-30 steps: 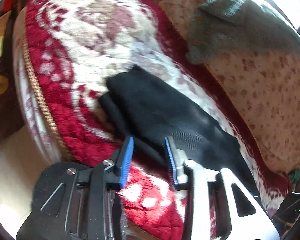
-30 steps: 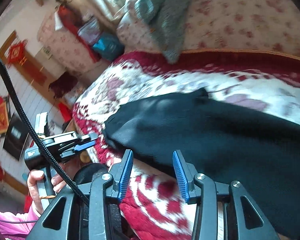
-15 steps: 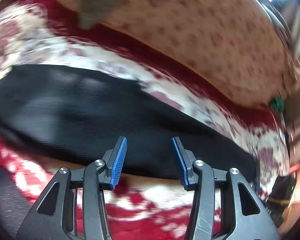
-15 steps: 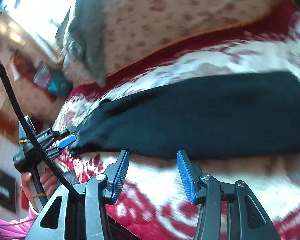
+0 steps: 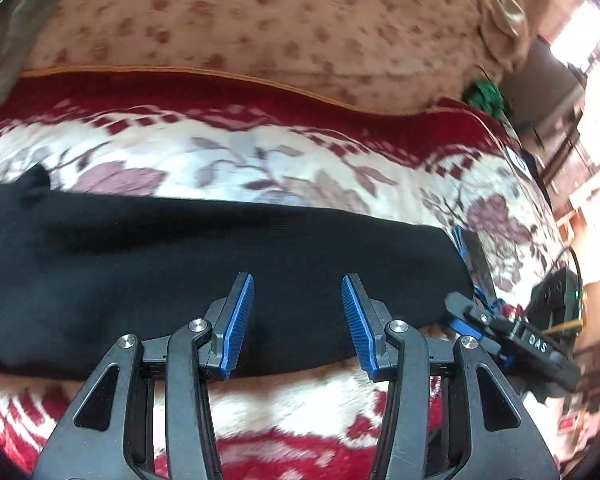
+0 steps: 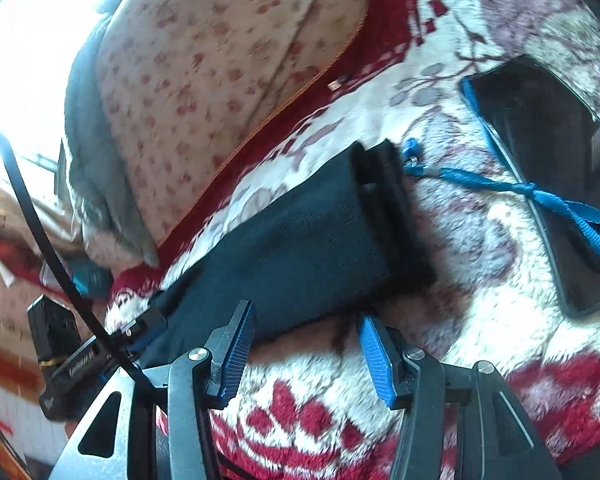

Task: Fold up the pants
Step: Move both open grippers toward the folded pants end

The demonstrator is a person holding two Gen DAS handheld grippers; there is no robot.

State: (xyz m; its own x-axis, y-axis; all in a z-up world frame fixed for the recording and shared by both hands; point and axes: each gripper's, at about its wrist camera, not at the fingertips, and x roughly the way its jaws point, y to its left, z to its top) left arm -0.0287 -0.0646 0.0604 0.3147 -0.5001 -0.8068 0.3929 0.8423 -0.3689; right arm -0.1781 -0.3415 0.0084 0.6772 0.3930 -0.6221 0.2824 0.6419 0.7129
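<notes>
Black pants [image 5: 204, 272] lie stretched lengthwise on the red-and-white blanket [image 5: 260, 160], near its front edge. Left gripper [image 5: 297, 322] and right gripper [image 6: 304, 354] hover there, jaws apart, holding nothing.

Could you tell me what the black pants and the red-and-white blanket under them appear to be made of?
The black pants look like a matte knit, probably cotton or a blend: a fine ribbed weave shows and nothing shines. The blanket looks like plush fleece, likely synthetic: its red-and-white pile is fuzzy and tufted. Neither fibre can be confirmed by sight.
</notes>
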